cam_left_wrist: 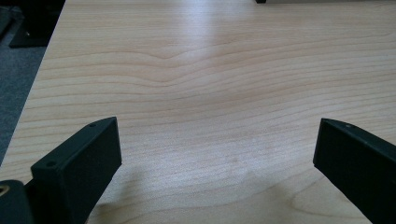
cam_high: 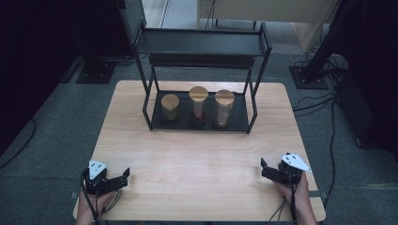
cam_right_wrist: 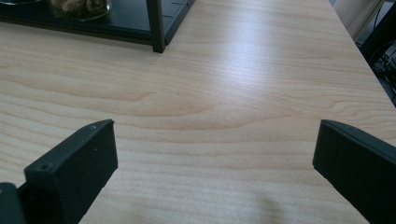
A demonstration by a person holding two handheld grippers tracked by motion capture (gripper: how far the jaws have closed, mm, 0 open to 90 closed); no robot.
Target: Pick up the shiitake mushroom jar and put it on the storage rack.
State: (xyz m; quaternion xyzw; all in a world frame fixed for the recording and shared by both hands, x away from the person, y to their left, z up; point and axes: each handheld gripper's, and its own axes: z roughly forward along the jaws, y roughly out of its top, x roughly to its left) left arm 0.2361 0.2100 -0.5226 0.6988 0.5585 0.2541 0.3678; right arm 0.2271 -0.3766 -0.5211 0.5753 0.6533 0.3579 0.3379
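High view: the left gripper [cam_high: 123, 177] and right gripper [cam_high: 264, 168] rest at the lower corners of the wooden table [cam_high: 197, 154], well apart from the three cork-lidded jars [cam_high: 198, 107] standing on the black rack's [cam_high: 202, 70] bottom shelf at frame centre; no jar is handled yet. Left gripper view: jaws spread wide over bare table. Right gripper view: jaws wide, empty; rack leg [cam_right_wrist: 156, 25] at the top.

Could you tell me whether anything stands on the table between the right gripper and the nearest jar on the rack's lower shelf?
Nothing visible does. Bare tabletop lies between the right gripper and the right-hand jar. The rack's front right post stands just beside that jar, so an approach from the right could meet it.
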